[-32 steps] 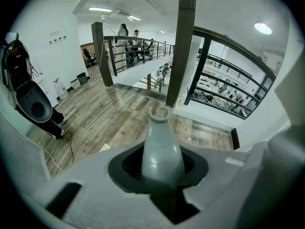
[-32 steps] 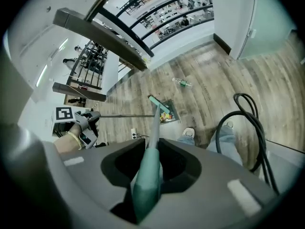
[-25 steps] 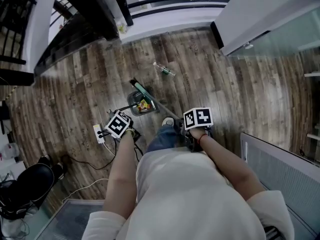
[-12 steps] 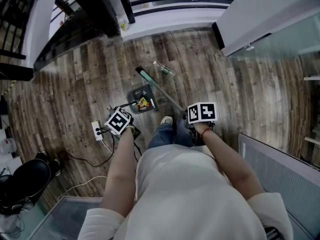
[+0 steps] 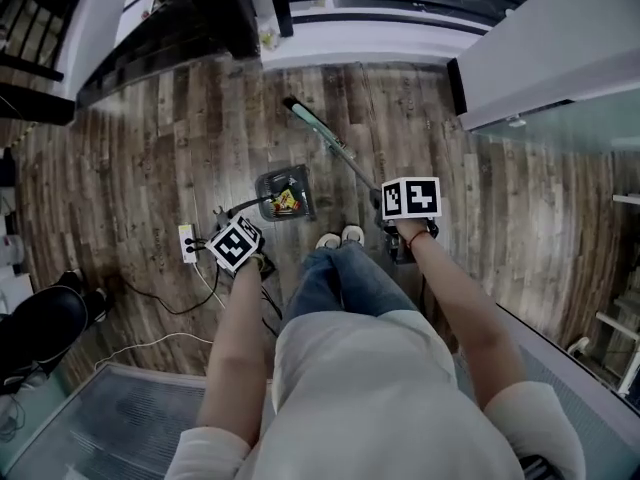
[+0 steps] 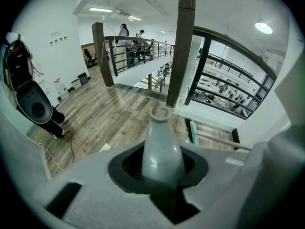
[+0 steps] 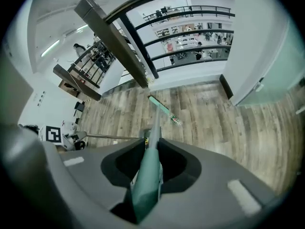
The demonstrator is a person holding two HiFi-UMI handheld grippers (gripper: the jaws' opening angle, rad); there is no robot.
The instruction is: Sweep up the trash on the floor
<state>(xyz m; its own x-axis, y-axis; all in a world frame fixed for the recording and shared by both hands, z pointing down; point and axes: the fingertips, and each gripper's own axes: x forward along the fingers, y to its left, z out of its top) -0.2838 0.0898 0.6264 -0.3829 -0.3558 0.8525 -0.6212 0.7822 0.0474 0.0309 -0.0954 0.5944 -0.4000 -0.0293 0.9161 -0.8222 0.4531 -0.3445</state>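
Note:
My left gripper (image 5: 245,253) is shut on the grey dustpan handle (image 6: 159,149). The dark dustpan (image 5: 268,186) rests on the wood floor ahead of my feet, with a yellow and red wrapper (image 5: 287,200) inside. My right gripper (image 5: 400,238) is shut on the green grip (image 7: 147,175) of the broom. Its shaft runs forward to the green broom head (image 5: 305,118), which is on the floor near the railing. In the right gripper view a clear plastic bottle (image 7: 175,121) lies right beside the broom head (image 7: 159,106).
A white power strip (image 5: 187,243) with cables lies left of the dustpan. A black machine base (image 5: 40,333) stands at the far left and a grey mat (image 5: 110,418) at the bottom left. Dark railing posts (image 5: 235,8) line the far edge. A white wall (image 5: 550,48) is at the right.
The broom head has swung away from the dustpan and forward, towards the railing and up to the bottle. The person has stepped forward. The dustpan still holds the wrapper.

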